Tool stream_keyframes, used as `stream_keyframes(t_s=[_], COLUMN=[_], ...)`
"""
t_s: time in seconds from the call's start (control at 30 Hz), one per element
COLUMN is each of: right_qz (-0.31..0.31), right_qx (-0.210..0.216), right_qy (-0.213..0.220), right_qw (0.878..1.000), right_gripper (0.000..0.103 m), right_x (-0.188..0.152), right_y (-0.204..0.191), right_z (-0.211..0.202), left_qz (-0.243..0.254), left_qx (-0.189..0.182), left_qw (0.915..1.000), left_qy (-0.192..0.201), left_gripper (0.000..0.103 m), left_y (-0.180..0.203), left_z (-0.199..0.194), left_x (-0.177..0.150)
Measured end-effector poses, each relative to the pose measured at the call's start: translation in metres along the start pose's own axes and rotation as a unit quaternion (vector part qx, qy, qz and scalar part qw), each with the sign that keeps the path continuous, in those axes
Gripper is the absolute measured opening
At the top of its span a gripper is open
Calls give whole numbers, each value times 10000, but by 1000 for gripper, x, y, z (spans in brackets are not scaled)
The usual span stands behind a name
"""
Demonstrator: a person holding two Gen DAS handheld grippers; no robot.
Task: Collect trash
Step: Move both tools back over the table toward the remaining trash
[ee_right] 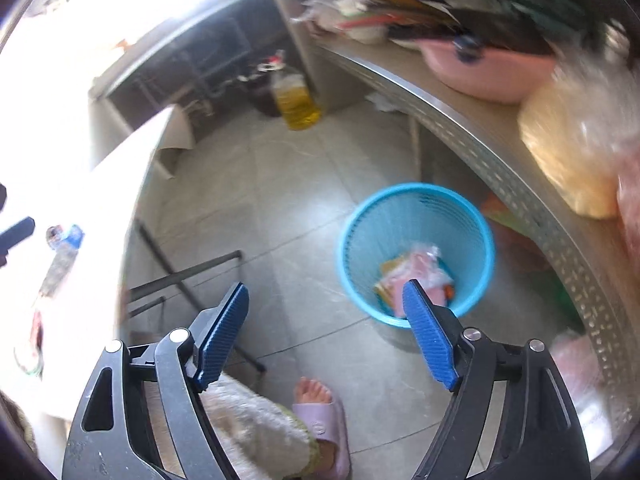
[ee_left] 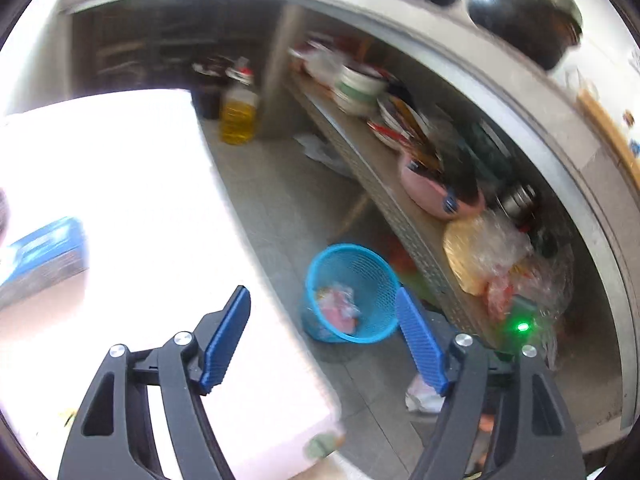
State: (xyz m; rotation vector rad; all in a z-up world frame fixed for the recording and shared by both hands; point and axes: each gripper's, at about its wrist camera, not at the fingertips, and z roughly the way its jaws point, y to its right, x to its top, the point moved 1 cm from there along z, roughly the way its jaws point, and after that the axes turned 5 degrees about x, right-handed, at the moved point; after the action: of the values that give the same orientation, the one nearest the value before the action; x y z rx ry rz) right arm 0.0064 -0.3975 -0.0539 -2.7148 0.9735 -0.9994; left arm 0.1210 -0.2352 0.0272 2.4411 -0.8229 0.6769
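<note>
Both the left gripper (ee_left: 322, 336) and right gripper (ee_right: 324, 334) hang spread wide and empty, so the crumpled white wrapper (ee_left: 422, 396) at lower right (on the floor beside the round blue mesh plastic wastebasket (ee_left: 352, 292), right of frame centre) risks being overlooked.

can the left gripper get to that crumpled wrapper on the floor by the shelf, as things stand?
Probably yes. The left gripper is open and holds nothing, and the crumpled wrapper lies on bare floor just behind its right finger. The blue bin stands farther back and the shelf off to the side.
</note>
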Motion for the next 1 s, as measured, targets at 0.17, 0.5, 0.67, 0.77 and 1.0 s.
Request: stream_keyframes(t_s=[0.17, 0.5, 0.67, 0.77, 1.0], right_qz=[-296, -636, -824, -1101, -1808], right_qx=[356, 1173, 1427, 1608, 2058], right_qy=[-19, -234, -427, -530, -860], right_qw=[9989, 9908, 9854, 9794, 9579], right_gripper=[82, 82, 82, 82, 82], right_x=[2, 4, 0, 2, 16], right_y=[-39, -100, -128, -151, -211], right_z=[-6, -22, -15, -11, 0], left_qz=[-342, -718, -1022, -1039, -499], left_qx=[374, 697, 857, 946, 1650], left_qw=[9980, 9891, 9822, 9785, 9657], left_qy=[385, 1080, 1323, 1507, 1942], left_gripper=[75, 79, 79, 79, 93], left_y=[-40, -111, -141, -153, -198], left_z=[-44, -122, -150, -164, -213], left_x=[-27, -88, -114, -121, -106])
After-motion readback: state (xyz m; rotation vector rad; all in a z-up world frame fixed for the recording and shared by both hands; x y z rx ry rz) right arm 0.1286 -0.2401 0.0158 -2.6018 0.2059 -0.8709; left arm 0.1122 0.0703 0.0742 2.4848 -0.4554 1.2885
